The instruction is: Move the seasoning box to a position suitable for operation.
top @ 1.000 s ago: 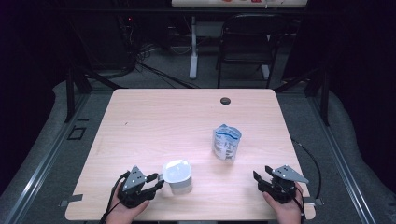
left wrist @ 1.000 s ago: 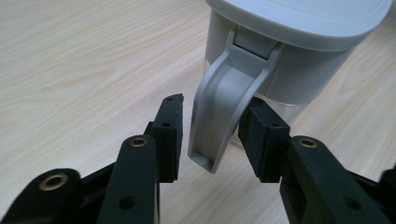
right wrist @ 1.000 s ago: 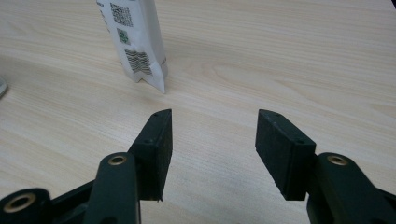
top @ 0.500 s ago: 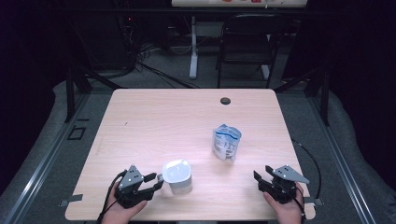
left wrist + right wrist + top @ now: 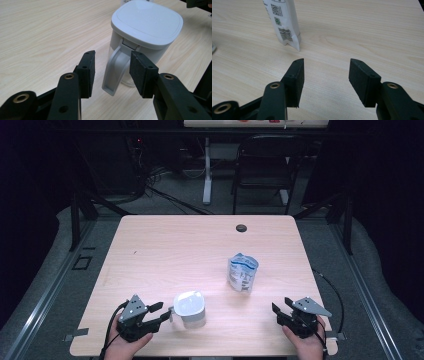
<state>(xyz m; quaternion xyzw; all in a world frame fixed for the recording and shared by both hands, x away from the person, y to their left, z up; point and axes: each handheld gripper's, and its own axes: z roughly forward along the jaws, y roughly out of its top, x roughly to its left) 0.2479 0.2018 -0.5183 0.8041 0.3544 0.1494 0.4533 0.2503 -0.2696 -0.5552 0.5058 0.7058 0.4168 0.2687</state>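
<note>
jugs: 1 white jug (image 5: 189, 308) | pouches: 1 pouch (image 5: 243, 272) | tongs: 2, both agape

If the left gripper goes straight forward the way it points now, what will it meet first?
Most likely the handle of the white lidded plastic jug. The left gripper is open, and the handle stands in the gap just ahead of its pads, seemingly not touching them.

Black two-jaw tongs (image 5: 159, 312), brass-ringed screw holes, grey three-cornered plates, seemingly black trailing cables.
</note>
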